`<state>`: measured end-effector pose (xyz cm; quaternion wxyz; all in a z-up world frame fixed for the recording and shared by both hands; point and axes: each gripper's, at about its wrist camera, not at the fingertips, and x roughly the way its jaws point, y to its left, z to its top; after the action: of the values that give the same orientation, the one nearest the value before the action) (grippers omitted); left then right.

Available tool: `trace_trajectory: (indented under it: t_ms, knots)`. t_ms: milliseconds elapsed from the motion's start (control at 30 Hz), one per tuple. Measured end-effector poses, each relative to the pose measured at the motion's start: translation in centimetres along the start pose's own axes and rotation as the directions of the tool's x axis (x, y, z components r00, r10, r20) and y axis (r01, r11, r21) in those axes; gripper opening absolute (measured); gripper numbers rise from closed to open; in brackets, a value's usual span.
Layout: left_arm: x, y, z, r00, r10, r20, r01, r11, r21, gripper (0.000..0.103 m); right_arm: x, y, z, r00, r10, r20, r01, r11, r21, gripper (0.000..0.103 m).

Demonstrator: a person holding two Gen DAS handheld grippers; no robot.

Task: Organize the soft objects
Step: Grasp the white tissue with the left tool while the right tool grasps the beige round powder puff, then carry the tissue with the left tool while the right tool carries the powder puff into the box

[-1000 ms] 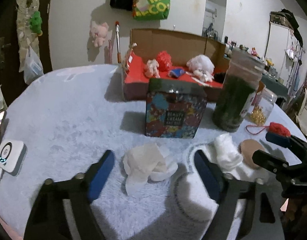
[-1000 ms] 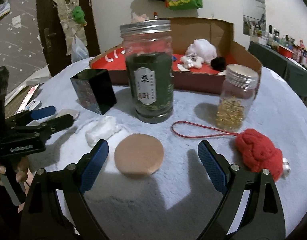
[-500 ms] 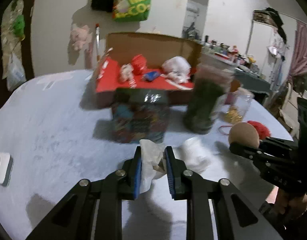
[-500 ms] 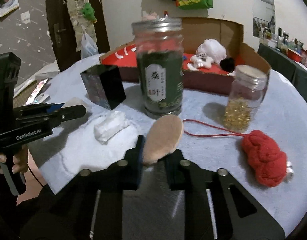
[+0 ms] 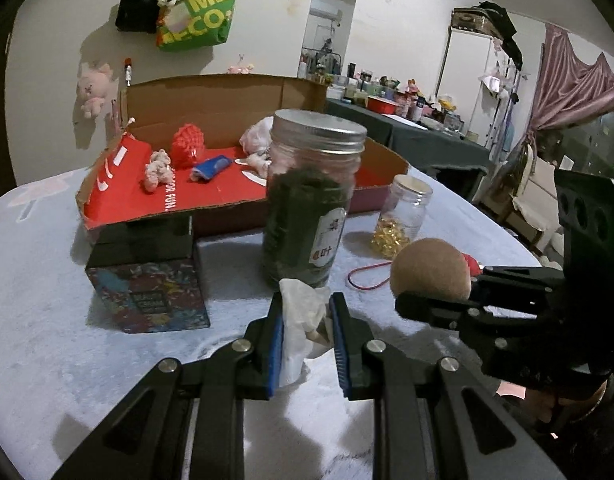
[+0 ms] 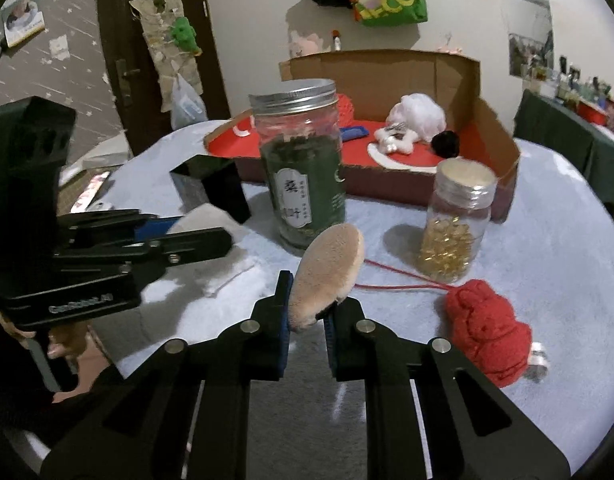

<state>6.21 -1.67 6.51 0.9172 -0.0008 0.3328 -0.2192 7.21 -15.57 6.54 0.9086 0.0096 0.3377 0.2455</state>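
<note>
Green-filled jar point(image 5: 313, 200), capsule jar point(image 6: 457, 226), patterned box point(image 5: 147, 280).

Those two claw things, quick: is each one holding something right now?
Left gripper: closed on a crumpled white tissue.
Right gripper: closed on a round tan powder puff.

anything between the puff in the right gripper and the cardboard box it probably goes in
Yes. The tall green jar stands straight ahead of the tan puff held in the right gripper, in front of the cardboard box. The small jar of gold beads stands to its right; the gap between them looks passable.
</note>
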Motion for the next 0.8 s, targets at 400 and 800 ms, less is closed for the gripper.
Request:
trace_trajectory:
  t_ms: [400,800]
  knots:
    - [0.1,0.3,-0.6,1.0,0.003,-0.018,-0.003,1.0,0.002,0.023,1.1,0.1,-1.1,0.999,0.005,-0.047,-0.005,1.0,0.004,0.014]
    - [-1.8,3.4,-0.8,0.997,0.078,-0.005,-0.079,0.996,-0.046,0.023,0.1,-1.6,-0.9,0.998,-0.035,-0.046,0.036,0.999,0.023,0.014]
